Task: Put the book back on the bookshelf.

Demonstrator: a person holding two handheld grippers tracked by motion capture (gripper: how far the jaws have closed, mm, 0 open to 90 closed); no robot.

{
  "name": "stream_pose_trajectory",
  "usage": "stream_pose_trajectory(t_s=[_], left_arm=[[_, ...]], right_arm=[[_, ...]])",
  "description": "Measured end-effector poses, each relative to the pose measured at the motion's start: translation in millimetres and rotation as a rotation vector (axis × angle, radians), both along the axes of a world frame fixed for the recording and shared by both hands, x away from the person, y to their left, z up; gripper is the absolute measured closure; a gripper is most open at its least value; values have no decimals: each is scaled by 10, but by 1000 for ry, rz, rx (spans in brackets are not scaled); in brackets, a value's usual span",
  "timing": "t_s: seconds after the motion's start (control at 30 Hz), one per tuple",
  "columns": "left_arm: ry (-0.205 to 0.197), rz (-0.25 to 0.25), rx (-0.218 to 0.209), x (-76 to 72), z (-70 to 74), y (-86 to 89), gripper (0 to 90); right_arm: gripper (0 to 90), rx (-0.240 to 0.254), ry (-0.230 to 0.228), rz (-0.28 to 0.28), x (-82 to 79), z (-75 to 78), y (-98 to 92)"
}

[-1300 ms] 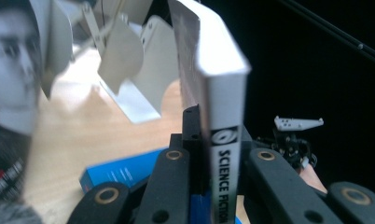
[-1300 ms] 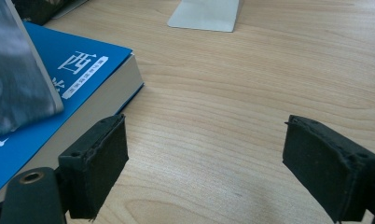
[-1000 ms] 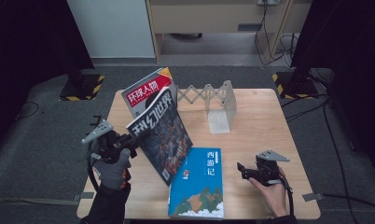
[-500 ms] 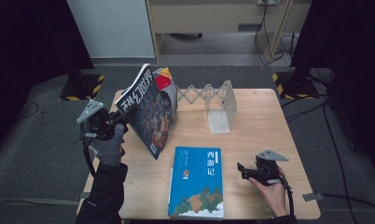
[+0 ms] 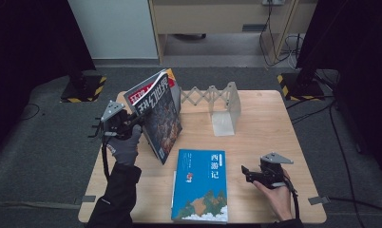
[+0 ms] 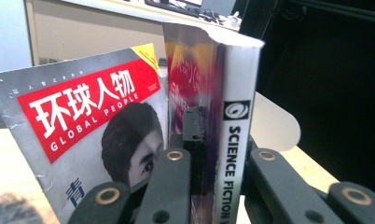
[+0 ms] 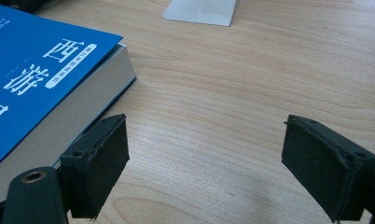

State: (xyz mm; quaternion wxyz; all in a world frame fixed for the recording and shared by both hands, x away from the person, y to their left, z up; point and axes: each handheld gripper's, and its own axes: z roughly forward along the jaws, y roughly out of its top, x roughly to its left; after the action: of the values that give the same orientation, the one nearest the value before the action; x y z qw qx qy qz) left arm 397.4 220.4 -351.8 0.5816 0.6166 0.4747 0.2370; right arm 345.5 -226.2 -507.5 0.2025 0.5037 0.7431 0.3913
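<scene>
A dark science fiction magazine (image 5: 161, 122) stands nearly upright on its lower edge at the table's left, with my left gripper (image 5: 132, 121) shut on its spine edge. In the left gripper view the jaws clamp the magazine (image 6: 234, 116) just left of its white spine. Right behind it a red-titled magazine (image 5: 148, 87) leans against the grey folding rack (image 5: 213, 97); its cover (image 6: 83, 116) shows close by. A blue book (image 5: 201, 185) lies flat at the front middle. My right gripper (image 5: 246, 173) rests open to the book's right, its pads (image 7: 99, 163) wide apart over bare wood.
The rack's upright end plate (image 5: 233, 102) and flat foot (image 5: 223, 124) sit at the back middle of the wooden table (image 5: 274, 123). The blue book's edge (image 7: 83, 98) lies just left of the right gripper. Dark floor and striped stand feet (image 5: 84, 90) surround the table.
The left gripper has carried the dark magazine away from the front toward the back, tipping it upright beside the red-titled magazine. The right gripper and blue book have stayed put.
</scene>
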Motion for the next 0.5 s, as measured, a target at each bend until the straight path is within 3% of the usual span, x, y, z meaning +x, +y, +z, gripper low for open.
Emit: stream_pose_trajectory(t_s=[0.1,0.3,0.5], left_arm=[[-19,20,12,57,-27,-18,822],[-40,43,-35,188,-85,-18,822],[-62,64,9,272,-134,-140,822]], right_arm=[[151,-2,2,3,0,-3,4],[153,0,2,1,6,-8,4],[155,-2,-3,1,6,-5,-2]])
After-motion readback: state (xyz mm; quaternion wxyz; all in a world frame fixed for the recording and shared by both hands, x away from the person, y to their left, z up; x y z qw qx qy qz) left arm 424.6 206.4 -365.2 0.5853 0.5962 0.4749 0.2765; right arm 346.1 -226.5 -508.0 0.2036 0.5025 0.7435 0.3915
